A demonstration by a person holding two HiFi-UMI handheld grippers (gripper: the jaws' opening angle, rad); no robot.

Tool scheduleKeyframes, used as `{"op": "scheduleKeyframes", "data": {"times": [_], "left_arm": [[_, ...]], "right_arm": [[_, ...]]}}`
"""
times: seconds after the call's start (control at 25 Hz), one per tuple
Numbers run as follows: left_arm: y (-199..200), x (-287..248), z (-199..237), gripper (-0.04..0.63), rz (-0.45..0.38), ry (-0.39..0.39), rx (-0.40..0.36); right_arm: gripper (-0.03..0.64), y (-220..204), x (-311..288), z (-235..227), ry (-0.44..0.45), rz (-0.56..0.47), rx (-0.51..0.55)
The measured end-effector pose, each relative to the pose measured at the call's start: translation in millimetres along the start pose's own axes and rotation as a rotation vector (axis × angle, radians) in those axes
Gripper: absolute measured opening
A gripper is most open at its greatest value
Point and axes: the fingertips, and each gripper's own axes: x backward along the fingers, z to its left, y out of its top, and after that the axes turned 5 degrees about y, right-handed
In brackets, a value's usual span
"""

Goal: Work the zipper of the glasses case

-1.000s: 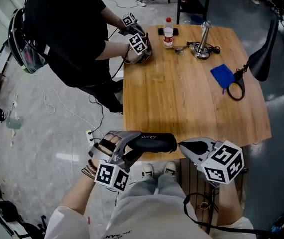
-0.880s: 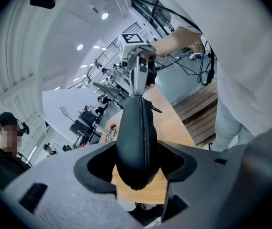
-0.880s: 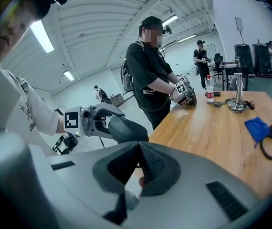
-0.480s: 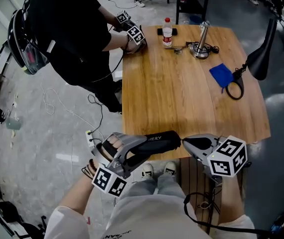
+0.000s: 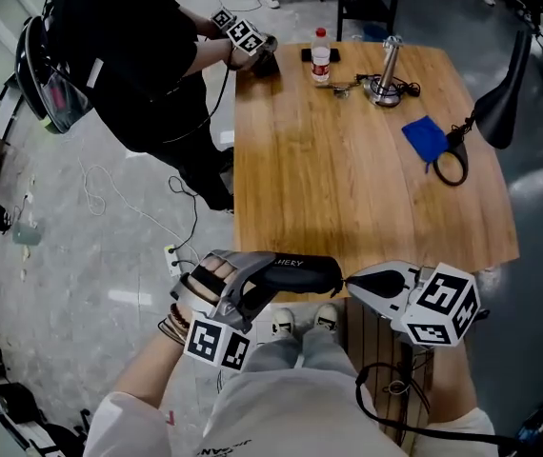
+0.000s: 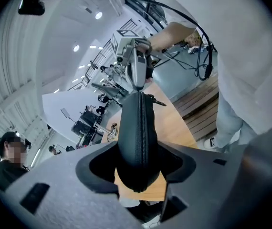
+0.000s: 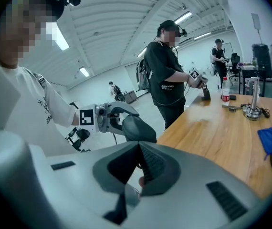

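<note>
The black glasses case [image 5: 295, 272] hangs level in the air just off the table's near edge. My left gripper [image 5: 252, 280] is shut on the case's left end. In the left gripper view the case [image 6: 138, 137] is wedged between the jaws of my left gripper [image 6: 140, 162], zip line facing up; the jaws have just closed slightly further on it. My right gripper [image 5: 350, 281] is shut, its tips on the case's right end. From the left gripper view, my right gripper [image 6: 138, 88] pinches where the zip line ends. The pull itself is hidden.
The wooden table [image 5: 367, 198] carries a bottle [image 5: 321, 60], a metal stand [image 5: 386, 76], a blue cloth [image 5: 426, 143] and a black lamp [image 5: 500, 98]. Another person [image 5: 129, 55] works with grippers [image 5: 243, 34] at the far left corner. My shoes [image 5: 300, 324] show below.
The case and both my grippers have shifted a little, the right one slightly lower in the picture. The other person's grippers have moved toward the table's far corner.
</note>
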Motion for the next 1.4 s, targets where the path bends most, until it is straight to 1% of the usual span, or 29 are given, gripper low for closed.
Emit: {"op": "scheduleKeyframes", "data": {"times": [0.12, 0.16, 0.28, 0.4, 0.48, 0.56, 0.64, 0.72, 0.8, 0.88, 0.96, 1.0, 1.04, 1.12, 1.16, 1.24, 1.28, 1.4], "left_arm": [[-3.6, -6.9, 3.7, 0.247, 0.041, 0.015, 0.013], [-4.3, -10.1, 4.8, 0.247, 0.057, 0.02, 0.011], [-6.3, -18.0, 6.1, 0.247, 0.094, 0.022, 0.023], [-8.6, -18.3, 6.2, 0.249, 0.099, 0.014, 0.076], [-8.7, -15.8, 8.3, 0.249, 0.092, 0.014, 0.105], [-6.9, -17.4, 10.1, 0.249, 0.09, 0.018, 0.109], [-7.9, -21.6, 11.2, 0.249, 0.102, 0.02, 0.11], [-8.7, -23.3, 13.4, 0.25, 0.104, 0.019, 0.119], [-2.6, -19.1, 17.5, 0.256, 0.06, 0.015, 0.136], [10.8, -9.8, 22.4, 0.258, -0.031, 0.01, 0.157], [25.5, 1.7, 27.0, 0.258, -0.13, 0.012, 0.169], [30.6, 6.1, 28.1, 0.258, -0.162, 0.016, 0.17], [32.8, 8.0, 28.3, 0.258, -0.171, 0.017, 0.17], [29.6, 4.8, 27.9, 0.256, -0.133, 0.019, 0.16], [26.5, 1.6, 27.5, 0.256, -0.099, 0.024, 0.147], [21.5, -3.5, 27.3, 0.254, -0.04, 0.041, 0.11], [20.6, -4.9, 27.4, 0.252, -0.024, 0.047, 0.098], [22.7, -7.1, 26.6, 0.25, -0.006, 0.055, 0.072]], "right_arm": [[0.002, 8.5, -2.7, 14.0, 0.086, -0.056, -0.047], [0.001, 10.2, -5.0, 14.0, 0.084, -0.068, -0.059], [0.002, 14.7, -20.4, 9.6, 0.014, -0.08, -0.072], [0.002, 20.8, -35.0, 8.0, -0.086, -0.082, -0.044], [0.001, 25.9, -39.0, 10.3, -0.096, -0.098, -0.044], [0.0, 30.6, -42.6, 11.9, -0.084, -0.108, -0.048], [0.001, 33.1, -45.0, 8.4, -0.096, -0.11, -0.04], [0.001, 33.3, -42.3, 0.9, -0.102, -0.13, -0.057], [0.0, 33.2, -32.8, -8.5, -0.094, -0.169, -0.102], [0.001, 35.0, -23.0, -13.0, -0.064, -0.205, -0.144], [0.001, 36.3, -17.4, -15.0, -0.043, -0.219, -0.157], [0.0, 36.6, -15.9, -15.1, -0.031, -0.224, -0.162], [0.001, 37.1, -15.0, -14.2, -0.014, -0.231, -0.17], [0.002, 39.2, -15.9, -10.3, 0.007, -0.236, -0.177], [0.001, 39.6, -17.6, -8.4, -0.003, -0.226, -0.169], [0.002, 38.8, -21.6, -6.6, -0.06, -0.182, -0.131], [0.002, 38.7, -23.4, -5.9, -0.088, -0.162, -0.111], [0.002, 40.8, -32.9, 0.3, -0.118, -0.129, -0.076]]}}
